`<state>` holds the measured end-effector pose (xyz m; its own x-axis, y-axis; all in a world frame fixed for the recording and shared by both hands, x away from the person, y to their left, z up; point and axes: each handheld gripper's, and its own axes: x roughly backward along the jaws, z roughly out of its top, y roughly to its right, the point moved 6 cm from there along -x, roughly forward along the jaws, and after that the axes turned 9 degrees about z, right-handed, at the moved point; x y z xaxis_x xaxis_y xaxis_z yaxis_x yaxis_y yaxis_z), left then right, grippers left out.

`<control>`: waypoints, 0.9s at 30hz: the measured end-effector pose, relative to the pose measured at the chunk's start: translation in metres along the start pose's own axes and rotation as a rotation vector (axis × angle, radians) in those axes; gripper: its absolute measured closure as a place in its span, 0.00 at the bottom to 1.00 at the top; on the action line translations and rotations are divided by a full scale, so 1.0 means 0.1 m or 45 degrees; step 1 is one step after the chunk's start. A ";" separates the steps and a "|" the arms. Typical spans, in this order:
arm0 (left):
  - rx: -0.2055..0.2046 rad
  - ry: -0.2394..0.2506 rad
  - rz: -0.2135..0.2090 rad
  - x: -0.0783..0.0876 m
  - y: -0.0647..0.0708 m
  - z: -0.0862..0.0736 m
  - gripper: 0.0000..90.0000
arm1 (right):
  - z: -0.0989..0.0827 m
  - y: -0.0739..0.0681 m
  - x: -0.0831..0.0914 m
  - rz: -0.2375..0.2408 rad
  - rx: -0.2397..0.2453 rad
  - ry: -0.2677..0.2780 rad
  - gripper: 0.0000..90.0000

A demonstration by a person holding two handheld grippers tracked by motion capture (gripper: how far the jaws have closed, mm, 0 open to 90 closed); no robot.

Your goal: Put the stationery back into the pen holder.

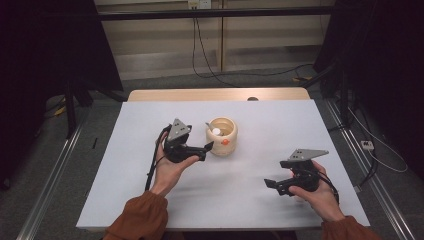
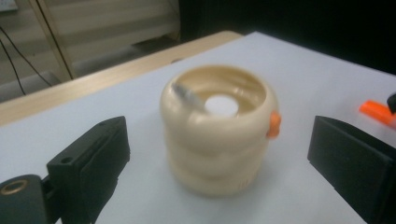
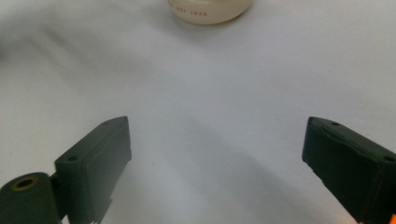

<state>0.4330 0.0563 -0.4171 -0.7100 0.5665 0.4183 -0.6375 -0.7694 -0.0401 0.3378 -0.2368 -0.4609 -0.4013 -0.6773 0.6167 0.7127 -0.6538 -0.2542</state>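
Left tool (image 1: 209,148) stands released, jaws spread wide either side of the cream ribbed pot (image 2: 218,130) without touching it. Pot sits upright mid-surface (image 1: 260,125). Right tool (image 1: 270,184), also released, rests well apart over bare white.

One cream pot (image 1: 222,136); two grippers (image 1: 207,147) (image 1: 269,183)

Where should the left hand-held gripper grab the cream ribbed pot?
Across the cream ribbed pot's rounded side wall, coming in level from the near side. It stands upright and open-topped between the left hand-held gripper's wide-open jaws; avoid the orange tab.
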 end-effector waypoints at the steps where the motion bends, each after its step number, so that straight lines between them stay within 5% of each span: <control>1: -0.004 -0.014 0.006 0.03 -0.02 -0.06 0.06 | 0.01 0.01 0.01 -0.009 0.007 0.003 0.14; 4: -0.022 -0.042 0.009 0.14 -0.08 -0.20 0.05 | 0.01 0.05 0.03 -0.020 -0.003 0.007 0.16; 8: -0.009 -0.056 0.021 0.29 -0.17 -0.33 0.05 | 0.00 0.07 0.06 -0.030 0.002 0.020 0.35; 18: -0.005 -0.058 0.083 0.67 -0.29 -0.58 0.05 | -0.04 0.09 0.14 -0.015 0.016 -0.002 1.00; 27: 0.008 -0.067 0.108 0.92 -0.28 -0.77 0.06 | -0.24 -0.01 0.18 0.026 0.013 -0.131 1.00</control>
<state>0.3628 0.1528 -0.4471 -0.7445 0.4830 0.4608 -0.5738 -0.8159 -0.0719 0.3162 -0.2559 -0.4673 -0.3260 -0.6518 0.6847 0.7263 -0.6363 -0.2599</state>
